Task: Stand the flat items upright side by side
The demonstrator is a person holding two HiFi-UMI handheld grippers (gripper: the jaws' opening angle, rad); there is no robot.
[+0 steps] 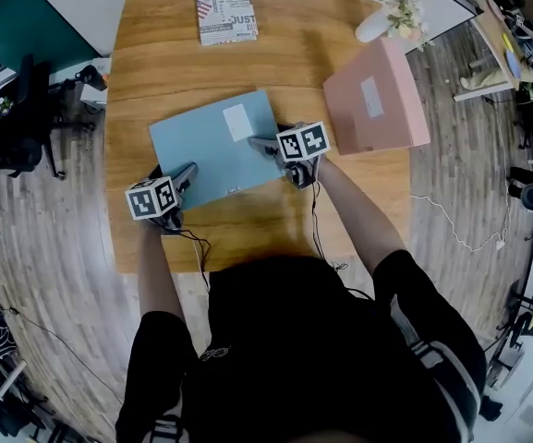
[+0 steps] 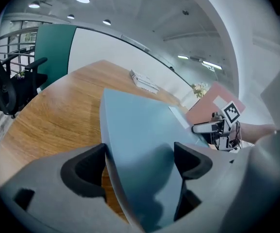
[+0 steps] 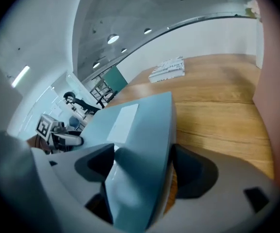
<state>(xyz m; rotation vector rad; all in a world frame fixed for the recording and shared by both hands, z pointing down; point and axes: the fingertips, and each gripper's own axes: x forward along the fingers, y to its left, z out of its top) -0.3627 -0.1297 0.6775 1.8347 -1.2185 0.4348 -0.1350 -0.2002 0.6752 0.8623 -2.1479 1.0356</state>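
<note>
Nearest to us, our own dark torso hides the table's [image 1: 155, 63] near edge and part of both forearms. The left gripper [image 1: 190, 172] pinches the blue box's [image 1: 212, 150] near left corner, with a pad on each side. The corner disappears deep between the jaws. The right gripper [image 1: 257, 143] is clamped on the box's right edge in the same way, and that edge fills the gap between its pads. Its marker cube covers part of that side in the head view.

The blue box lies between the two grippers at mid-table, skewed to the table's edges, with a white label [image 1: 240, 121] on its upper face. We cannot tell whether its underside rests on the wood or is raised off it.

Just right of the right gripper a pink box [image 1: 377, 109] stands on the table. We cannot tell whether it leans, and the right gripper view shows it only as a blurred band at the frame's edge.

Farther off, well apart, a booklet [image 1: 226, 11] lies flat at the far edge, its print only partly legible. Flowers [image 1: 400, 12] stand at the far right corner, their pale vase hard to make out.
</note>
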